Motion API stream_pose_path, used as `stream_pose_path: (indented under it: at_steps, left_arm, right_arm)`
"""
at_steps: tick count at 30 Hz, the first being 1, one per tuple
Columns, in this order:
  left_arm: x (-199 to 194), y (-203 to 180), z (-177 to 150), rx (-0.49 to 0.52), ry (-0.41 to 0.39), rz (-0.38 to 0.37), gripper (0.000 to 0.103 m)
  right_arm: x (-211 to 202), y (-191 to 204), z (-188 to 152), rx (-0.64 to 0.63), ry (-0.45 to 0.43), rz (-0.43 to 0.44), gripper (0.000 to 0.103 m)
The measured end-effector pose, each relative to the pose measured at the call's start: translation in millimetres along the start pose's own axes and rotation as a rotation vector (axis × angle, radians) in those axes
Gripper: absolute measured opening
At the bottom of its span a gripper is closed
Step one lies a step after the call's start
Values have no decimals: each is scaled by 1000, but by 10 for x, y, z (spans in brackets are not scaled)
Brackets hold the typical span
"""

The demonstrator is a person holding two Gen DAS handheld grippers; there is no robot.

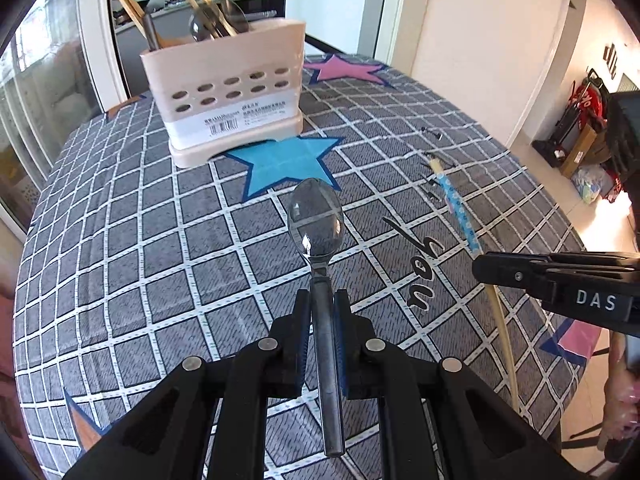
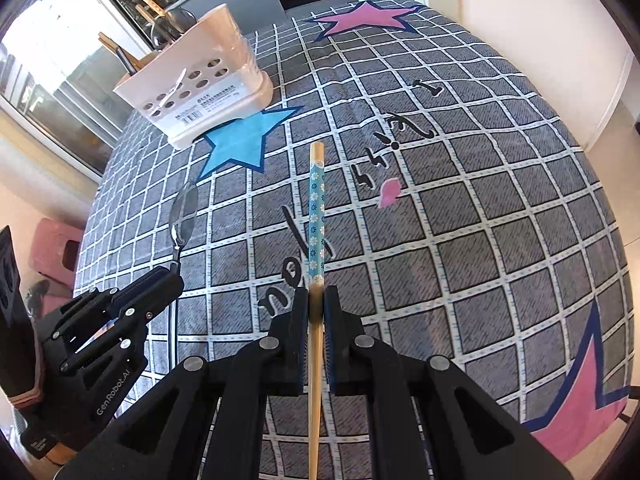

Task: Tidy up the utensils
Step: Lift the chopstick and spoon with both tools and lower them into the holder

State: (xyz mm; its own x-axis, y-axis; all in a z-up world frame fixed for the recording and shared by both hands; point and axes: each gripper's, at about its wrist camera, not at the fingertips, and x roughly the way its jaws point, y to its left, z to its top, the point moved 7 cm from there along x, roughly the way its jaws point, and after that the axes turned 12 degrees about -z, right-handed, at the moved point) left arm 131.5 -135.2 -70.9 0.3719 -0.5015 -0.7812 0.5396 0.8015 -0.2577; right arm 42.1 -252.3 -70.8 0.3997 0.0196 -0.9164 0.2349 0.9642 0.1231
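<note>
My left gripper [image 1: 322,300] is shut on a metal spoon [image 1: 316,216], bowl pointing forward above the checked tablecloth. My right gripper [image 2: 316,300] is shut on a wooden chopstick [image 2: 316,208] with a blue flowered wrap, held above the cloth. A cream utensil holder [image 1: 228,92] stands at the far side on the blue star, with chopsticks and a spoon in it; it also shows in the right wrist view [image 2: 200,80]. The right gripper [image 1: 480,270] and chopstick [image 1: 456,200] show in the left view; the left gripper [image 2: 176,274] and spoon [image 2: 185,212] show in the right view.
The round table [image 1: 120,240] has a grey checked cloth with blue and pink stars and black lettering. A glass door and kitchen counter lie behind the holder. A white wall is to the right, with boxes on the floor [image 1: 580,152].
</note>
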Motion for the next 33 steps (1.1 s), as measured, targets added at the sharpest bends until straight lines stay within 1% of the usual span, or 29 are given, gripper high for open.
stream_pose_path:
  at_steps: [8, 14, 22, 27, 33]
  left_arm:
    - [-279, 115, -12, -27, -91, -44, 43]
    - [-459, 267, 97, -57, -139, -37, 43]
    - [-612, 366, 318, -67, -185, -19, 43]
    - [-683, 388, 492, -62, -210, -16, 43]
    - [-791, 411, 769, -54, -250, -17, 43]
  right_arm:
    - [-111, 55, -14, 22, -61, 37, 8]
    - [-160, 124, 66, 26, -95, 58, 8]
    - [-304, 240, 316, 11, -139, 78, 8]
    - [-437, 314, 527, -5, -174, 84, 8]
    - [-605, 404, 787, -20, -220, 94, 8]
